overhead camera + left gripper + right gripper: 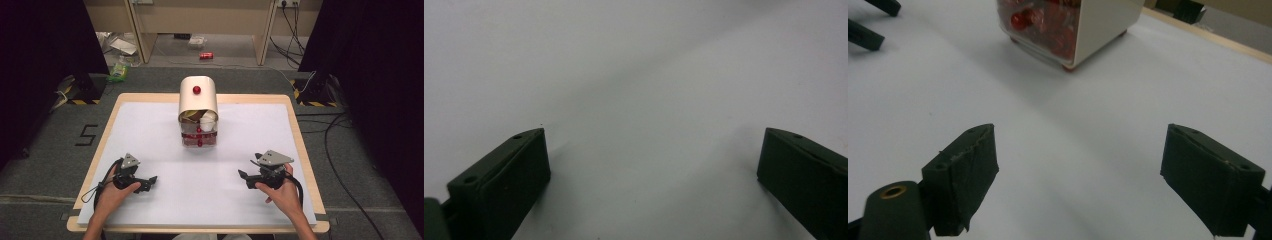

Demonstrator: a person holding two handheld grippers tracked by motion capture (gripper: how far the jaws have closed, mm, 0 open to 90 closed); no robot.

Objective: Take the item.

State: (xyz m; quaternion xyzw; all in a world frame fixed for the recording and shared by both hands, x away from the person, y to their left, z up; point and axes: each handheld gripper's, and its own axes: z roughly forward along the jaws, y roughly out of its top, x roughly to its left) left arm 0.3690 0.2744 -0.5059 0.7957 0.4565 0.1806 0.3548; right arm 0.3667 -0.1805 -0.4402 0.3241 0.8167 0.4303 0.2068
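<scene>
A cream box with a rounded top [198, 102] and a red knob [197, 90] stands at the middle back of the white table sheet [210, 200]. Its front shows a white cup and brownish items above a clear drawer of red pieces [199, 139]. My left gripper [148, 182] rests near the front left, held by a hand, its jaws pointing right. In the left gripper view it [653, 137] is open over bare white sheet. My right gripper [244, 179] rests at the front right, jaws pointing left. In its own view it [1080, 132] is open, with the box [1103, 25] ahead.
The table's wooden rim [300, 145] frames the sheet. On the floor beyond lie a red can [206, 55], litter [120, 70] and cables [345, 190]. Dark curtains flank both sides. The other gripper's jaw tips [868, 35] show at the right gripper view's top left.
</scene>
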